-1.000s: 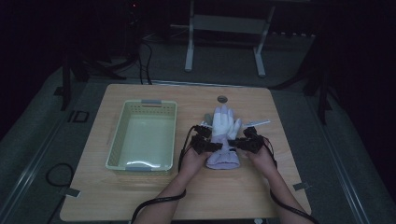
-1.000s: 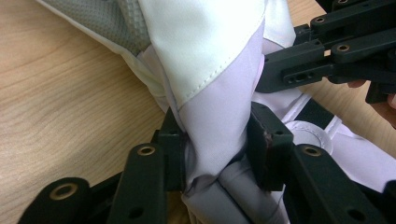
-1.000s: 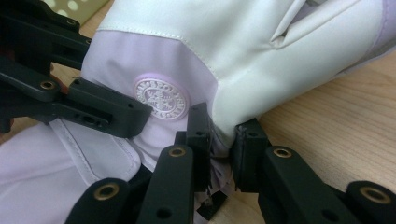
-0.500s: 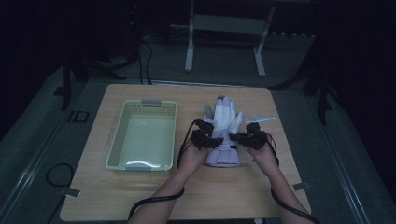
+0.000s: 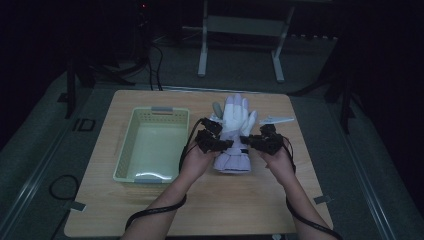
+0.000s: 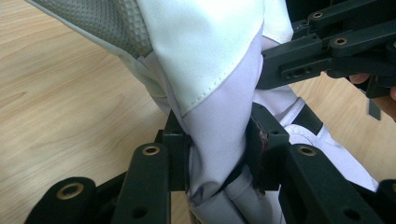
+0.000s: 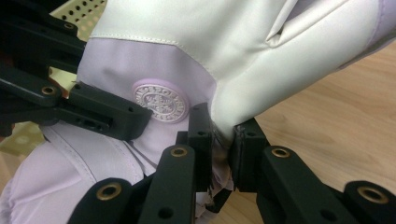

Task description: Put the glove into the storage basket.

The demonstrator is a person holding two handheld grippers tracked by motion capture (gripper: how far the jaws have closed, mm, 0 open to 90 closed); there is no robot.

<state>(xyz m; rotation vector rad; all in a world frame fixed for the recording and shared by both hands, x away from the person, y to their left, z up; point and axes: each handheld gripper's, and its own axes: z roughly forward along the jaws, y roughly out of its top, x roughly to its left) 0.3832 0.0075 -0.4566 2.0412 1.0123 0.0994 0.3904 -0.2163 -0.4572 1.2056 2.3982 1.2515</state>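
A white and pale lilac glove (image 5: 235,134) lies at the middle of the wooden table (image 5: 150,210), fingers pointing away from me. My left gripper (image 5: 216,142) is shut on the glove's left edge; in the left gripper view the lilac fabric (image 6: 219,140) is bunched between its jaws. My right gripper (image 5: 254,142) is shut on the glove's right edge, pinching a fold of fabric (image 7: 224,121) beside a round embossed badge (image 7: 161,102). The other gripper's black linkage (image 7: 93,112) crosses the right gripper view.
A pale yellow-green plastic basket (image 5: 125,155) stands left of the glove. A thin white object (image 5: 277,120) lies at the glove's right. A small grey round thing (image 5: 217,107) sits by the glove's fingers. Cables (image 5: 155,212) trail off the front edge.
Both grippers and the glove have shifted slightly away from me, up the table. The grip on the glove is unchanged.
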